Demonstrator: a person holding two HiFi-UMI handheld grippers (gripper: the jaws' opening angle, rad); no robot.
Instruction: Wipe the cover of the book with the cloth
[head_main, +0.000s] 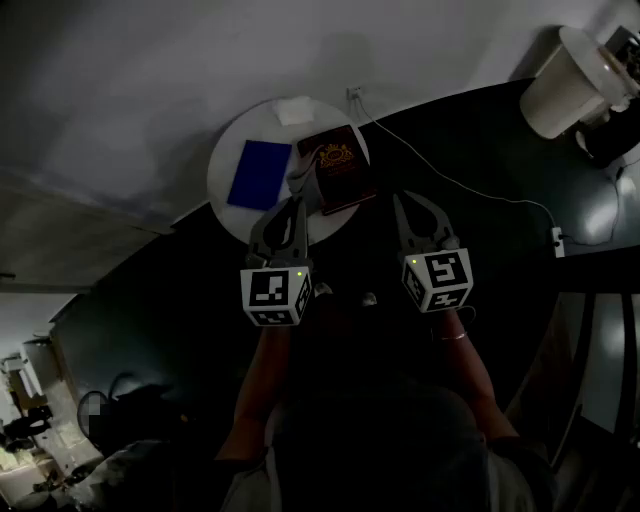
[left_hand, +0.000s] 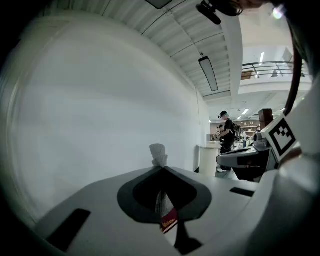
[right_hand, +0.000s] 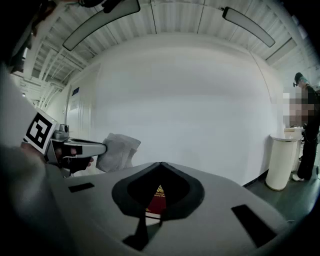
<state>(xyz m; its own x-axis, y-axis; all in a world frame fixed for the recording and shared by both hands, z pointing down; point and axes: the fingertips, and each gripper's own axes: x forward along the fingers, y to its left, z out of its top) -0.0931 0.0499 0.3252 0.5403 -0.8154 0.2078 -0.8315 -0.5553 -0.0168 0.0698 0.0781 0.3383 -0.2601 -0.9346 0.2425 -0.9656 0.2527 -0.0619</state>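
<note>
Textured woven cloth (right_hand: 117, 151); smooth maroon book (head_main: 340, 168) cover.

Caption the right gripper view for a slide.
Left gripper holds a cloth up beside the shut right gripper; the red book lies below.

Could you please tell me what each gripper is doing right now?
Left gripper: closed on the cloth.
Right gripper: closed, holding nothing.

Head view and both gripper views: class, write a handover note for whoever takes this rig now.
Left gripper: shut on the cloth, held up clear of the book.
Right gripper: shut, holding nothing.
The red book lies closed on the round table, ahead of both grippers.
Done: cloth is in hand. Left: lower it onto the book and wipe.
</note>
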